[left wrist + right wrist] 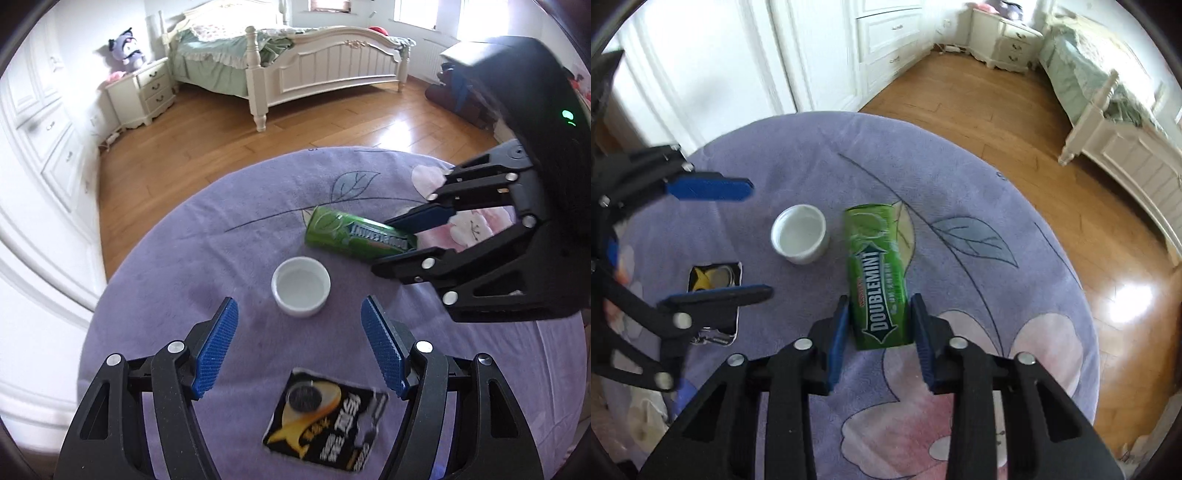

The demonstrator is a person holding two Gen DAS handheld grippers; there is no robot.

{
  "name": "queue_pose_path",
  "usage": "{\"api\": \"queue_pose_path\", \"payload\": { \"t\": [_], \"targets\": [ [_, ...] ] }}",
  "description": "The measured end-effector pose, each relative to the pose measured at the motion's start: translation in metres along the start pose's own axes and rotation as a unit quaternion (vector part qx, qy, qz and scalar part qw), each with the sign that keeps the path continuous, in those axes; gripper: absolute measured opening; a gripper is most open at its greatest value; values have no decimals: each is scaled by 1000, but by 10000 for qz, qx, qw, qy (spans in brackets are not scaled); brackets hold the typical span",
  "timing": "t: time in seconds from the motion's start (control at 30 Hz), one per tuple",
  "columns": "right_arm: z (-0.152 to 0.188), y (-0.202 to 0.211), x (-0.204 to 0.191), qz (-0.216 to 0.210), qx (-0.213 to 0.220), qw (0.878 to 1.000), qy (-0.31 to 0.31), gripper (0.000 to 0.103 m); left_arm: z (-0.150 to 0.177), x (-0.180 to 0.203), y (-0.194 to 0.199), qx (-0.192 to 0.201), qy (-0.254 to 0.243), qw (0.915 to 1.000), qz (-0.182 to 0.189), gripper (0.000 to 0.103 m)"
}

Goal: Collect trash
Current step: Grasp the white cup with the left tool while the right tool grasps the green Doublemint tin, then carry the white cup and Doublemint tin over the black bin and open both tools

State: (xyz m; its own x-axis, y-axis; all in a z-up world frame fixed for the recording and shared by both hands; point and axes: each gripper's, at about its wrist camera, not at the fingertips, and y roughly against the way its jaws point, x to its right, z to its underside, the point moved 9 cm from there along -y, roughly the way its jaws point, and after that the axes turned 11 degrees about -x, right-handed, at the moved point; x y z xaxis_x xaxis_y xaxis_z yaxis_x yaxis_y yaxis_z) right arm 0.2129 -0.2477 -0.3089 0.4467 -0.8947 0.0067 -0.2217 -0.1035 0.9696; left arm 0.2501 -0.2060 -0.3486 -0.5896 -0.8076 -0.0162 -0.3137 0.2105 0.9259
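Note:
A green Doublemint gum container [879,273] lies on its side on the purple cloth-covered round table [960,177]. My right gripper [880,317] is shut on its near end; it also shows in the left wrist view [397,243] with the container [354,236]. A white bottle cap [301,286] stands open side up at the table's middle, also in the right wrist view [799,234]. A black and yellow battery packet [327,421] lies flat below my left gripper [299,321], which is open and empty above the cloth. The left gripper shows in the right wrist view [738,240].
The table cloth [184,258] has leaf and flower prints. Beyond the table edge is wooden floor [221,125], a white bed [314,62], a nightstand [144,92] with a plush toy, and white cabinets [886,40] along the wall.

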Motion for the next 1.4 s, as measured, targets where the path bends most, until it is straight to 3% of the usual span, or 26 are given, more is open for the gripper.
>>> {"api": "queue_pose_path", "payload": {
  "t": [0.17,0.43,0.5,0.6,0.83,1.1,1.4],
  "targets": [
    [16,7,4,40,-40,10000,9,31,-8,9,-16,-37,-1,9999,122,58],
    [21,12,2,63,-73,9999,-76,31,-4,3,-26,-83,192,9998,76,57],
    [30,12,-2,96,-62,9999,-96,31,-4,3,-25,-40,116,9999,34,36],
    [35,14,-6,78,-13,9999,-154,31,-3,3,-23,-65,220,9995,221,36],
    [63,30,-3,101,117,9992,-378,30,0,18,-5,129,118,9998,111,36],
    [104,54,7,233,300,9961,-796,30,-1,76,24,411,-278,9988,2,36],
    [178,88,56,599,482,9840,-1606,30,-9,170,44,595,-879,9938,321,36]
  ]
}}
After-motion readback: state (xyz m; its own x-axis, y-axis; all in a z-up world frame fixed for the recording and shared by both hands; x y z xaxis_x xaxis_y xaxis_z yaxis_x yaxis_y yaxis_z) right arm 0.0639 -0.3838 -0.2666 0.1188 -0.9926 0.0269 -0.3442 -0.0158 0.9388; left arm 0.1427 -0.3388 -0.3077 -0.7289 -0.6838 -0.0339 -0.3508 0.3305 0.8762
